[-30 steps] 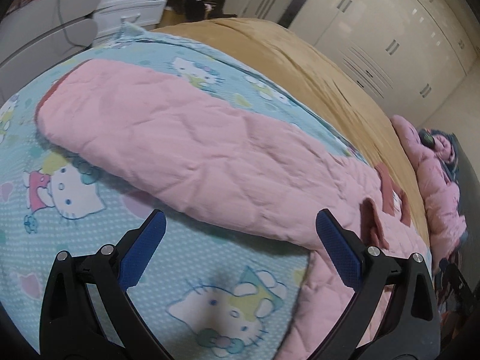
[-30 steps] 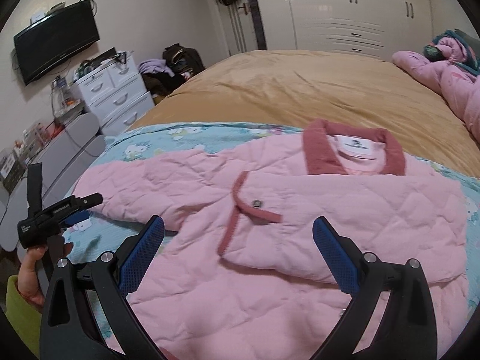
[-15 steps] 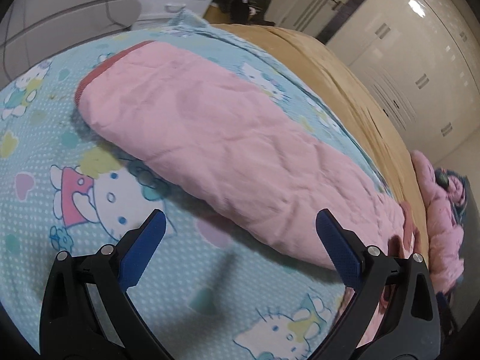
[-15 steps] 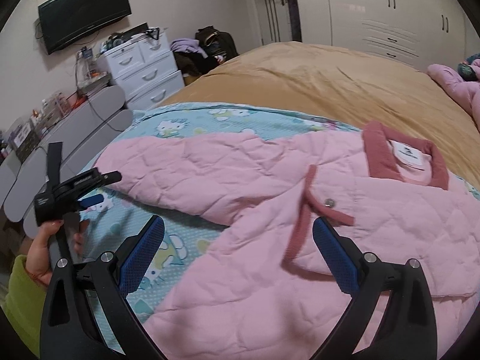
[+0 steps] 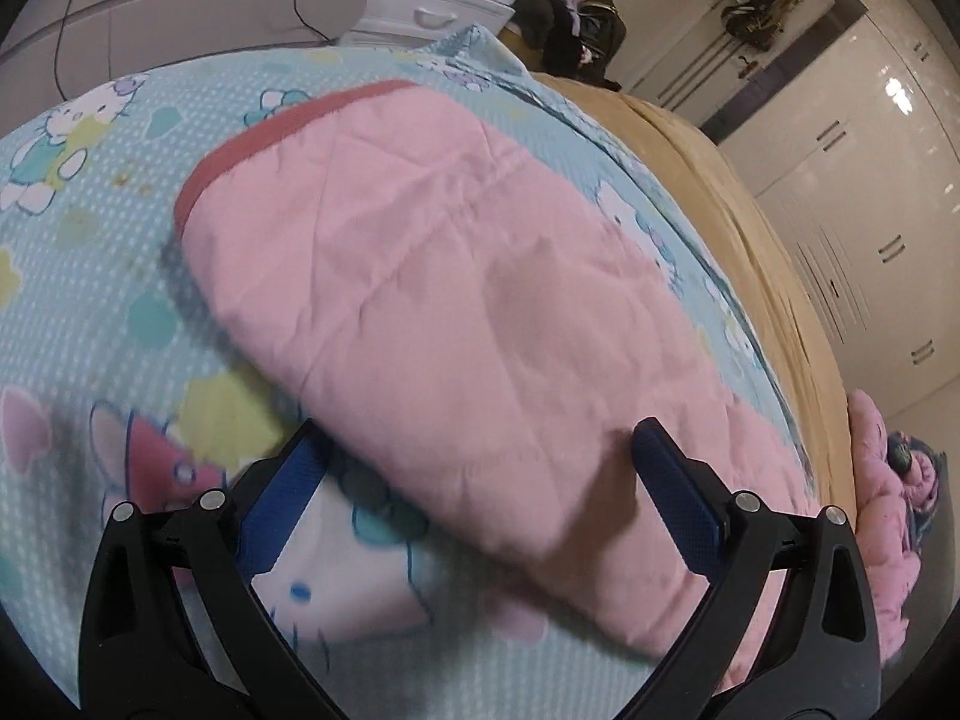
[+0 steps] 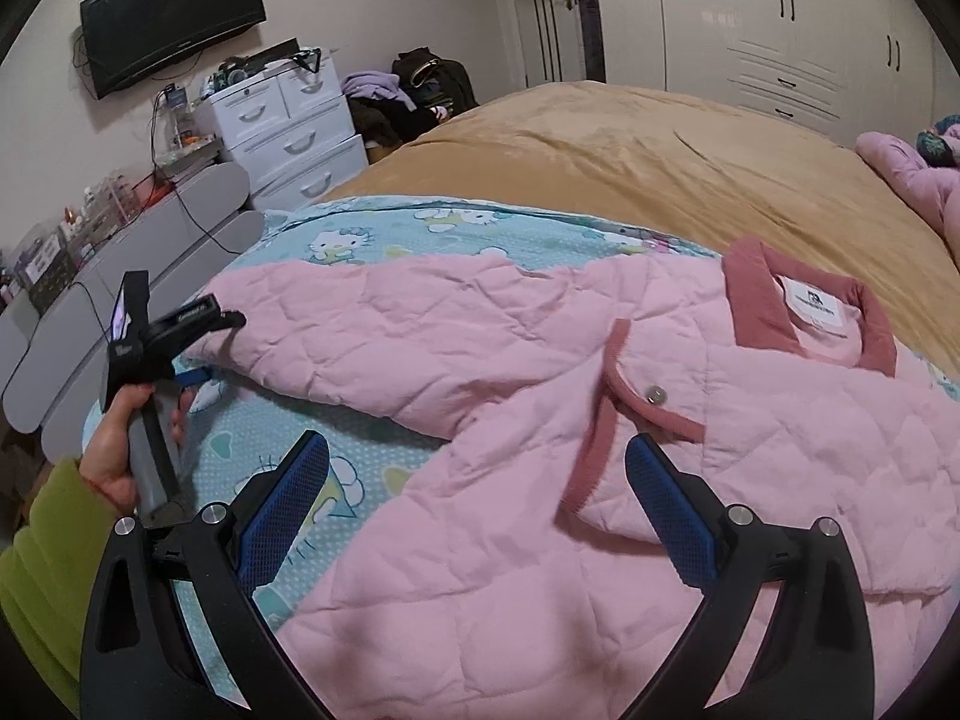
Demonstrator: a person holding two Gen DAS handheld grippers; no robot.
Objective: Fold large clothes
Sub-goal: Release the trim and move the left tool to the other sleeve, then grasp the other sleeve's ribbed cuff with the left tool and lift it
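Bedroom bed (image 6: 630, 168) bears a pink jacket (image 6: 540, 480) on a cartoon sheet (image 5: 90, 276); left gripper (image 5: 480, 456) straddles its sleeve (image 5: 420, 276), right gripper (image 6: 477, 468) hovers, both spread wide, holding nothing.

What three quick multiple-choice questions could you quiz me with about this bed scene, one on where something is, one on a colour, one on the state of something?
1. Where does the jacket's sleeve lie?
A. on the cartoon-cat sheet
B. on the floor
C. on the white drawers

2. What colour is the jacket's collar?
A. bright green
B. darker rose pink
C. black

3. How do the jaws of the left gripper stand?
A. shut on the sleeve
B. shut on nothing
C. open wide

Answers:
1. A, the sleeve stretches across the light blue sheet, which is printed with cartoon cats.
2. B, the collar band is a deeper pink than the pale quilted jacket around it.
3. C, its blue pads stand far apart, one either side of the sleeve's width near the cuff end, clamping nothing.
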